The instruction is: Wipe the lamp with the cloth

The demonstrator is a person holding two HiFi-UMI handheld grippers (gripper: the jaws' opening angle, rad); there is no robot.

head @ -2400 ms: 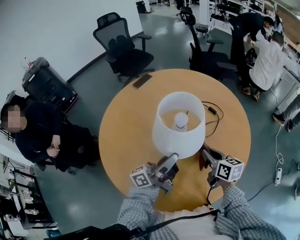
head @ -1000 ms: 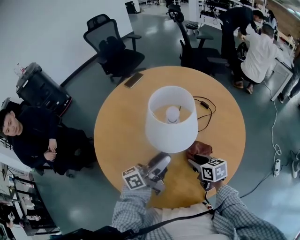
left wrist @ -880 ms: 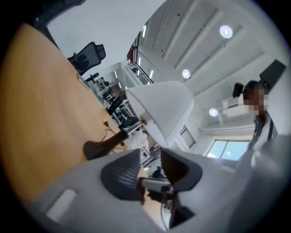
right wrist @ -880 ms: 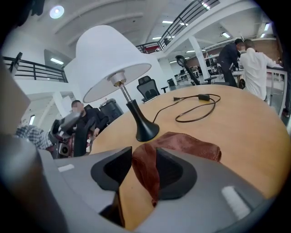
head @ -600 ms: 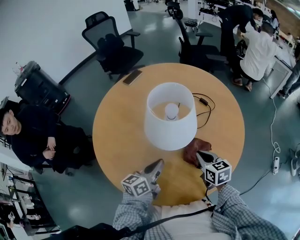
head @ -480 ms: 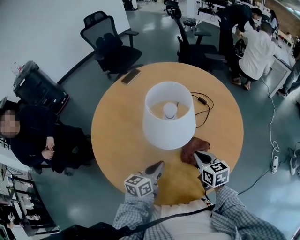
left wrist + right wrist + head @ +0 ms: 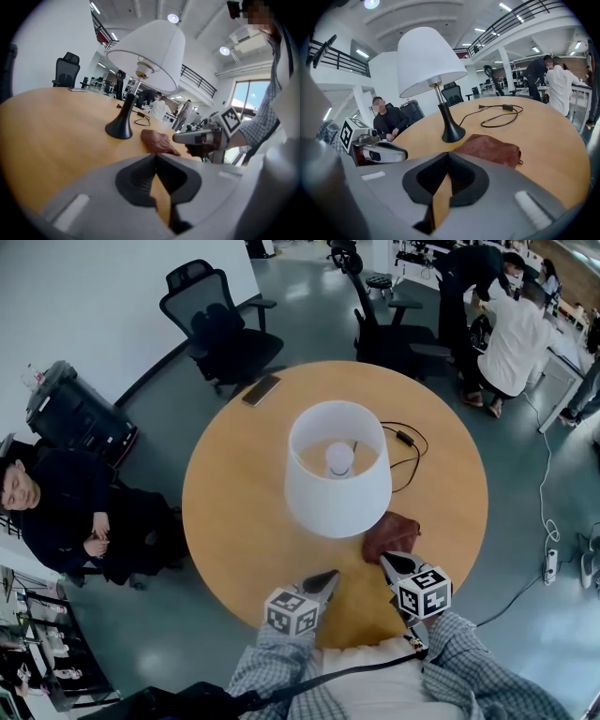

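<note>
A lamp with a white shade (image 7: 337, 470) (image 7: 145, 56) (image 7: 429, 61) and a black base (image 7: 119, 129) (image 7: 452, 133) stands mid-table. The brown cloth (image 7: 392, 535) (image 7: 157, 140) (image 7: 490, 147) lies crumpled on the round wooden table (image 7: 234, 512), right of the base. My right gripper (image 7: 389, 563) (image 7: 448, 153) is shut and empty, a little short of the cloth. My left gripper (image 7: 328, 579) (image 7: 155, 154) is shut and empty too, low at the near table edge. Each gripper sees the other: the right one (image 7: 201, 137) in the left gripper view, the left one (image 7: 379, 152) in the right.
A phone (image 7: 261, 390) lies at the table's far left edge. A black cord (image 7: 408, 451) loops right of the lamp. Office chairs (image 7: 220, 320) stand behind the table, a person (image 7: 56, 512) sits at the left, and others stand at the back right.
The left gripper sank from beside the shade to the table's near edge. Both grippers' jaws closed with nothing in them. The right gripper drew back from the cloth, which stays on the table.
</note>
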